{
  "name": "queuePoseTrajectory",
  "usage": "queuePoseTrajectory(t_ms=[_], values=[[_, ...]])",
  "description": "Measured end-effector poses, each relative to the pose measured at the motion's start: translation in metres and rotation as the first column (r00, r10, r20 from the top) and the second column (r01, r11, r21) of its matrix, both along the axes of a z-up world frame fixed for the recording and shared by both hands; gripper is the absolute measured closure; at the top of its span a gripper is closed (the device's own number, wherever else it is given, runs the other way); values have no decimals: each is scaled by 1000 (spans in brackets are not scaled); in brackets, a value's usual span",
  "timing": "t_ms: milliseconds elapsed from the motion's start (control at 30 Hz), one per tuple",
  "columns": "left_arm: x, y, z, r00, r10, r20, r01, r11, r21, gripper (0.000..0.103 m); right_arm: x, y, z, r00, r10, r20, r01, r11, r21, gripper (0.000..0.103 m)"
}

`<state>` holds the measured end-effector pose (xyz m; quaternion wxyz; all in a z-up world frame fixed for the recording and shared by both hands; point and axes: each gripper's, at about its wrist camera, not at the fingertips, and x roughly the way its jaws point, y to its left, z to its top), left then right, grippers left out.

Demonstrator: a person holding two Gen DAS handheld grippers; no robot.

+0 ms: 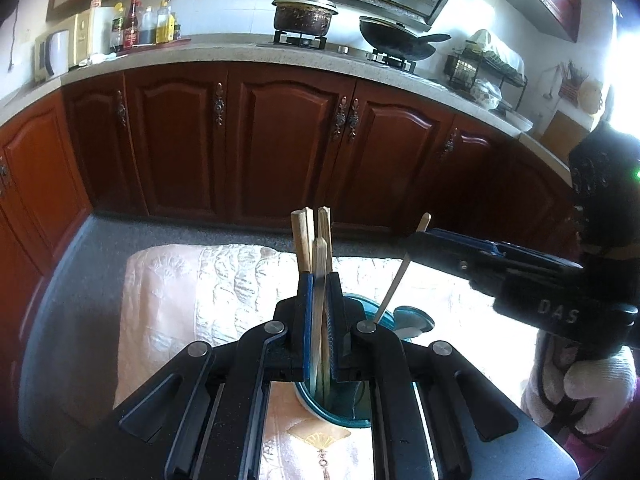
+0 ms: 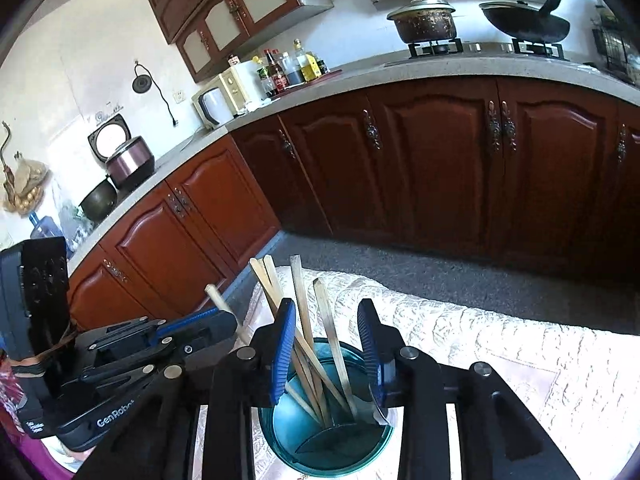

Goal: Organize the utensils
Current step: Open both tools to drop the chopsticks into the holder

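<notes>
Left wrist view, item one: your left gripper [image 1: 318, 280] is clenched on a bundle of chopsticks [image 1: 316, 240], upright, lower ends down inside the blue cup [image 1: 352, 412]

Item two: your right gripper [image 2: 326, 320] is released, jaws spread wide over the cup [image 2: 328, 432], straddling the chopsticks [image 2: 304, 320] without touching them as far as you can tell

Item three: one single chopstick [image 1: 400, 276] leans apart from the bundle, resting on the cup's rim and passing close to the right gripper [image 1: 424, 240]

Handling notes: chopsticks are light, stiff and smooth; judged likely to slide or fan apart if you pinch them near the tips. Take hold mid-length, square across the bundle. The cup looks like thin translucent plastic or glass, light enough to tip if the sticks lever against its rim; a flat piece lies in its bottom, nature unclear

Location: cup stands on a pale embroidered cloth [image 2: 480, 340] covering the table

Surroundings: red-brown cabinets [image 1: 280, 140], counter with bottles [image 1: 144, 24], microwave [image 1: 52, 56], pot [image 1: 304, 16] and wok [image 1: 396, 38] on the stove, all well apart

Obstructions: both grippers crowd the same cup; the leaning stick sits between them
</notes>
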<state>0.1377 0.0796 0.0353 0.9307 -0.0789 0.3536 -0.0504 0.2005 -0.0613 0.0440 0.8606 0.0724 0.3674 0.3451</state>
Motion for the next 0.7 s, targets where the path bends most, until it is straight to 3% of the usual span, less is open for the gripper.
queuePoseTrajectory(t_ms=[67, 200, 700], values=[[-3, 1, -1, 1000, 3, -7, -3, 1000, -5, 92, -4, -4, -1, 1000, -5, -2, 5, 1000, 3, 73], [-10, 0, 0, 1000, 8, -3, -8, 1000, -7, 67, -14, -10, -1, 1000, -14, -7, 14, 1000, 12, 73], [-49, -28, -6, 1000, 12, 28, -14, 997, 75, 63, -68, -47, -10, 997, -75, 5, 75, 997, -18, 71]])
